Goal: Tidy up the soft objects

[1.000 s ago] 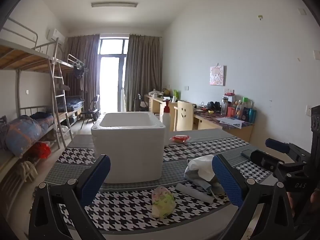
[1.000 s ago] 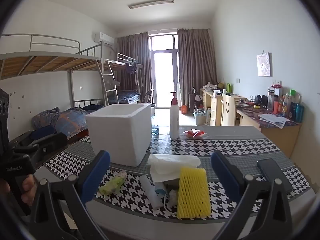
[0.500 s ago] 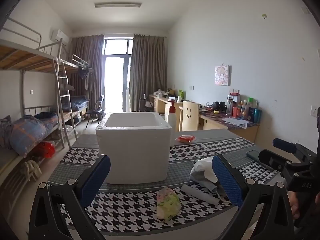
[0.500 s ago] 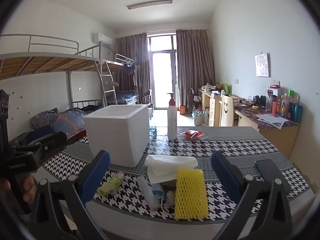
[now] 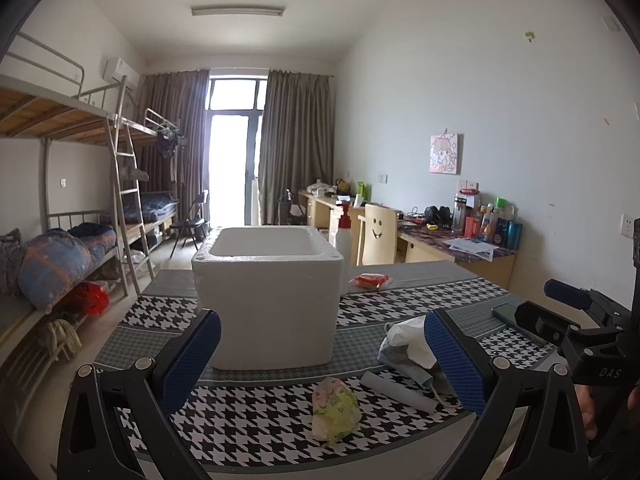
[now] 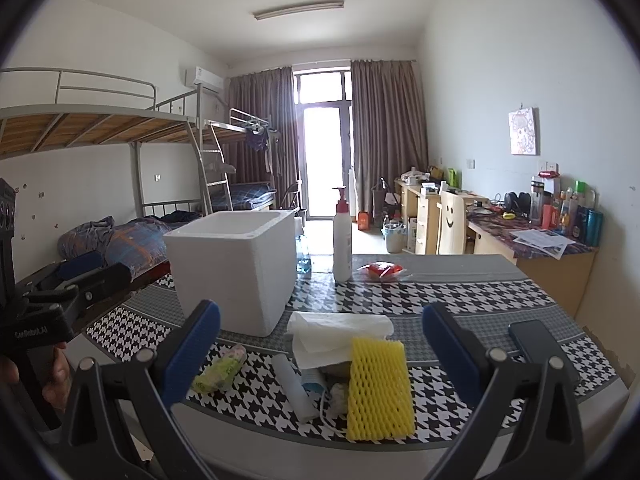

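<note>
Room: dorm, houndstooth tablecloth (image 6: 440,300).
Writing: "DAS" on right gripper (image 6: 320,344) body.
Grippers: both spread, empty; left gripper (image 5: 320,356).
Soft things: yellow foam net (image 6: 378,388), tissue (image 6: 340,332) beside foam box (image 6: 232,268).

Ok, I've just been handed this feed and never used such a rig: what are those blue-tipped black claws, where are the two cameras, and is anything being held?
Each claw is a hand-held two-finger gripper; a person carries one per hand. Each picture comes from a fisheye camera on one gripper, looking along its fingers. The left gripper and right gripper are both open and hold nothing. On the houndstooth tablecloth stand a white foam box and a pump bottle. Nearer lie a yellow foam net, white tissue, a green-patterned bundle, a pale tube and a phone.
</note>
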The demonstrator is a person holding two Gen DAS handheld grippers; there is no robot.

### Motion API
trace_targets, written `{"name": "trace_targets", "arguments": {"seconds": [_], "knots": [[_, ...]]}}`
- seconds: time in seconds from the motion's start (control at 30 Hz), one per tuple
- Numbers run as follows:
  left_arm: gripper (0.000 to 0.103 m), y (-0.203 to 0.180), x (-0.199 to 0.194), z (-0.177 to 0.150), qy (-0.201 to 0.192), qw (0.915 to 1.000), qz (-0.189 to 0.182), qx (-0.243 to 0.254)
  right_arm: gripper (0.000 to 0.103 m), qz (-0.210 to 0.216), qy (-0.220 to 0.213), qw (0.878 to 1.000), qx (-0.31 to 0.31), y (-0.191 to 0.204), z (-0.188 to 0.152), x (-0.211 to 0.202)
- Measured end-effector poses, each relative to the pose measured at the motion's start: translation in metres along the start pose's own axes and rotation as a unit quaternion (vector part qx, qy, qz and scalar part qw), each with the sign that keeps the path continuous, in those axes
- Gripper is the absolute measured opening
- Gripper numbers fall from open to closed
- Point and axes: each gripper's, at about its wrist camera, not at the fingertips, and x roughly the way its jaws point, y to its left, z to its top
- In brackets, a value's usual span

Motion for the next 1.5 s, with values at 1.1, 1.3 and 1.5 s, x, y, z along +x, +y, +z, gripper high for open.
{"name": "trace_targets", "arguments": {"seconds": [1.1, 1.3, 1.5], "knots": [[0.102, 0.005, 0.019, 0.001, 0.016, 0.9998, -0.008, 0.003, 0.102, -0.009, 0.011, 1.0, 0.004, -0.004, 0.0, 0.012], [0.102, 0.007, 0.035, -0.003, 0.039, 0.9991, -0.017, 0.002, 0.102, -0.015, 0.023, 1.0, 0.006, -0.009, 0.0, 0.024], [0.102, 0.005, 0.051, -0.01, 0.072, 0.997, -0.029, 0.007, 0.102, -0.021, 0.022, 0.999, 0.01, -0.014, 0.001, 0.026]]}}
